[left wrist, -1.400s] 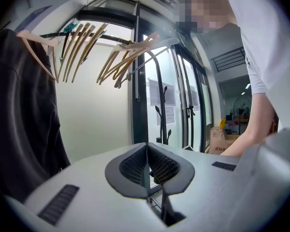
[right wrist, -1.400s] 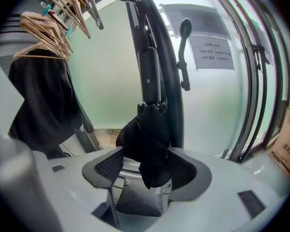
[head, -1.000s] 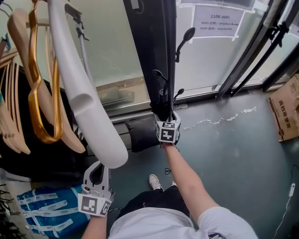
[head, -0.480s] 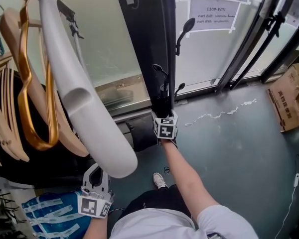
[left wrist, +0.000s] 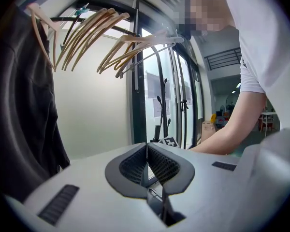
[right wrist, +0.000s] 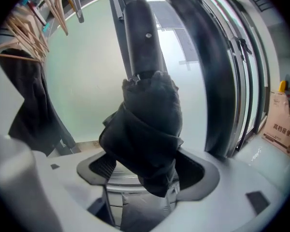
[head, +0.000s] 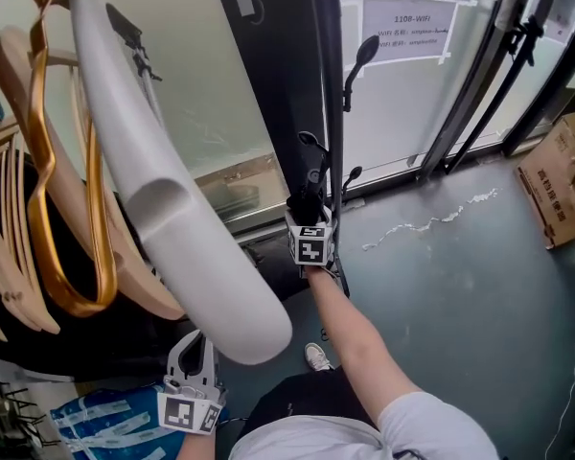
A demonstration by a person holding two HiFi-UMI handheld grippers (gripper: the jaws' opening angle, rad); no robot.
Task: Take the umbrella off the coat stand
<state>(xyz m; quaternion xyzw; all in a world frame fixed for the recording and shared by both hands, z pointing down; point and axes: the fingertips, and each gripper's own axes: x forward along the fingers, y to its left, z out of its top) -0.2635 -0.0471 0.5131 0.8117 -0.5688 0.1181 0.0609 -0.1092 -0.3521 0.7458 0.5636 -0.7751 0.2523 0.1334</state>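
Observation:
The black coat stand (head: 323, 75) rises in front of a glass door, with curved hooks (head: 361, 57) on its pole. A black folded umbrella (right wrist: 147, 124) hangs close against the pole. My right gripper (right wrist: 146, 173) is shut on the umbrella's lower fabric end, which bulges between the jaws. In the head view the right gripper (head: 307, 217) is at the pole, and the umbrella (head: 308, 202) shows just above its marker cube. The umbrella's top is hidden. My left gripper (head: 193, 351) hangs low at the left, shut on nothing, its pads touching (left wrist: 147, 164).
A broad white hanger (head: 163, 190) looms close at the left, with wooden hangers (head: 38, 190) and a black garment (left wrist: 24, 115) behind it. A cardboard box (head: 559, 185) stands at the right. A blue-and-white bag (head: 96, 427) lies at the bottom left. My shoe (head: 316, 356) is on the floor.
My right gripper has risen a little along the pole, still shut on the umbrella. The left gripper stays low at the left.

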